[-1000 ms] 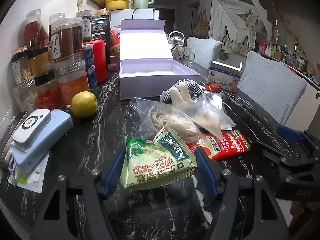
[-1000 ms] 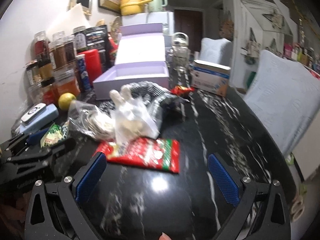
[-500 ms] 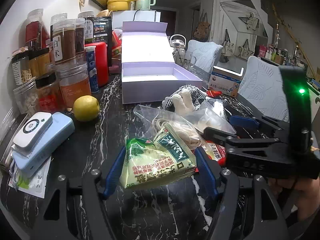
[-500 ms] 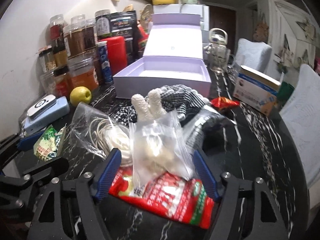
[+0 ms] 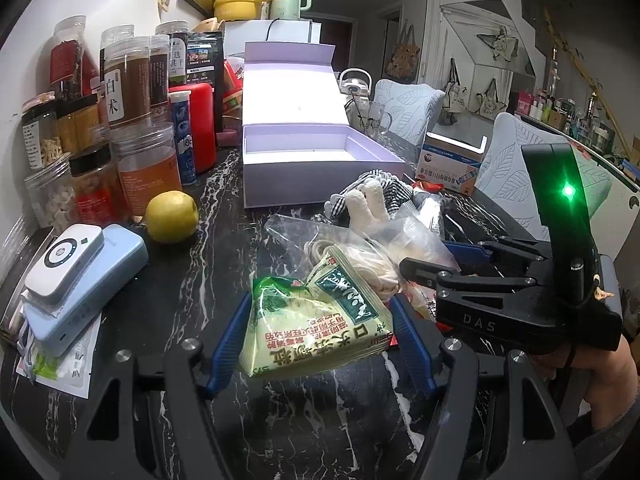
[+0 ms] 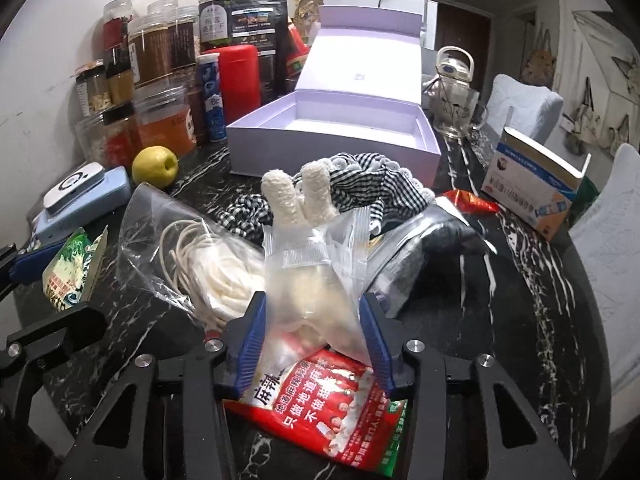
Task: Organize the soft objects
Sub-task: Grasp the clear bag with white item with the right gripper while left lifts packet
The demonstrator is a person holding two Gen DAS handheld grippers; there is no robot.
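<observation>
two light, squishy bags here: left claw (image 5: pixel 320 340) pinches the green packet (image 5: pixel 316 320), right claw (image 6: pixel 312 336) squeezes the slippery clear bag (image 6: pixel 316 280) low, so grab mid-body.

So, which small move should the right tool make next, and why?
Probably lift the clear plastic bag of white knitted items a little. The right tool looks shut on it, yet the bag lies over the red snack packet, and the open lilac cardboard box waits behind.

box (image 6: pixel 336 148) set behind cloth (image 6: pixel 360 188) | jars (image 6: pixel 160 120) ranged left of box | carton (image 6: pixel 536 192) placed right
</observation>
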